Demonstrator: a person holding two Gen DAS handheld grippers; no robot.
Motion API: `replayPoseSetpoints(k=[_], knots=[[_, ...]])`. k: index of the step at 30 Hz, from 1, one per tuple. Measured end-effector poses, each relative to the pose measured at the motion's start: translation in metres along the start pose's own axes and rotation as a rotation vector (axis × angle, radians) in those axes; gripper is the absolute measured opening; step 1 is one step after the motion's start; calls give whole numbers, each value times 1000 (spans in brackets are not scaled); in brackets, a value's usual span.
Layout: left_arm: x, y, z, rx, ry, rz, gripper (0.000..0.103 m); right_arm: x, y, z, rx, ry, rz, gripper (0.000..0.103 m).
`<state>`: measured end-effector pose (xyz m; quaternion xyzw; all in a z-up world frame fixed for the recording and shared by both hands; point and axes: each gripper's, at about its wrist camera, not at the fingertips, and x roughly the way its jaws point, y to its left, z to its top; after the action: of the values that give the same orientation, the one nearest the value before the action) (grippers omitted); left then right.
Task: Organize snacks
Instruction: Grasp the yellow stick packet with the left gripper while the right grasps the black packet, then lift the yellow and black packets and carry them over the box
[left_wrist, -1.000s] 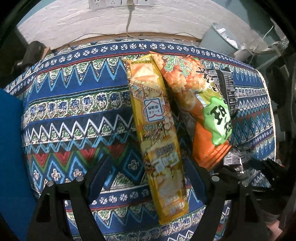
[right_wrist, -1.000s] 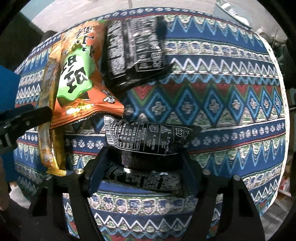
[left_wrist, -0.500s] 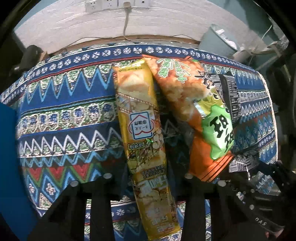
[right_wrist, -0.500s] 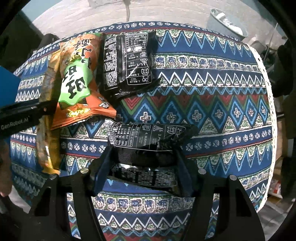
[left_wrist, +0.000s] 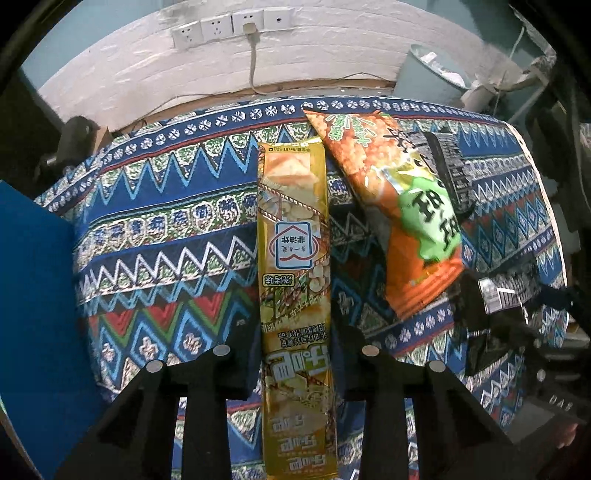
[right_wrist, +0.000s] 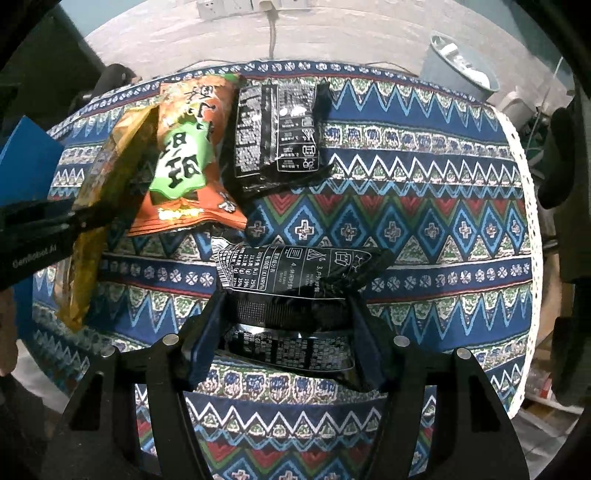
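While the left gripper (left_wrist: 295, 354) clamps the long yellow snack packet (left_wrist: 293, 266) between its narrowed jaws, the left wrist view shows that packet reaching away over the patterned tablecloth (left_wrist: 166, 229) toward the far wall. Just right of it lies the orange snack bag (left_wrist: 399, 206), its far corner close beside the yellow packet's far end. A black packet (left_wrist: 448, 166) peeks out from the orange bag's right edge. A grey bin (left_wrist: 430, 72) stands beyond the table's far right corner.

From the right wrist view, the right gripper (right_wrist: 286, 314) pinches a second black packet (right_wrist: 291, 280) near the table's near edge. The first black packet (right_wrist: 279, 134) lies farther off, beside the orange bag at its left. At far left the yellow packet hangs tilted in the left gripper.
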<state>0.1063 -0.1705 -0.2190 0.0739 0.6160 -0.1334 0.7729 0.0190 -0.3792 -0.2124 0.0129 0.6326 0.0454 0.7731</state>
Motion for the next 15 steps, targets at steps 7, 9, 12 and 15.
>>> replayPoseSetpoints(k=[7, 9, 12, 15], knots=[[-35, 11, -24, 17, -40, 0, 32, -19, 4, -3, -23, -35, 10, 63], [-44, 11, -27, 18, -49, -2, 32, -25, 5, -1, -29, -45, 18, 63], [-60, 17, -36, 20, -67, -2, 32, -32, 13, -1, -40, -61, 28, 63], [-71, 19, -41, 32, -88, 13, 32, -44, 21, -2, -53, -85, 37, 63]])
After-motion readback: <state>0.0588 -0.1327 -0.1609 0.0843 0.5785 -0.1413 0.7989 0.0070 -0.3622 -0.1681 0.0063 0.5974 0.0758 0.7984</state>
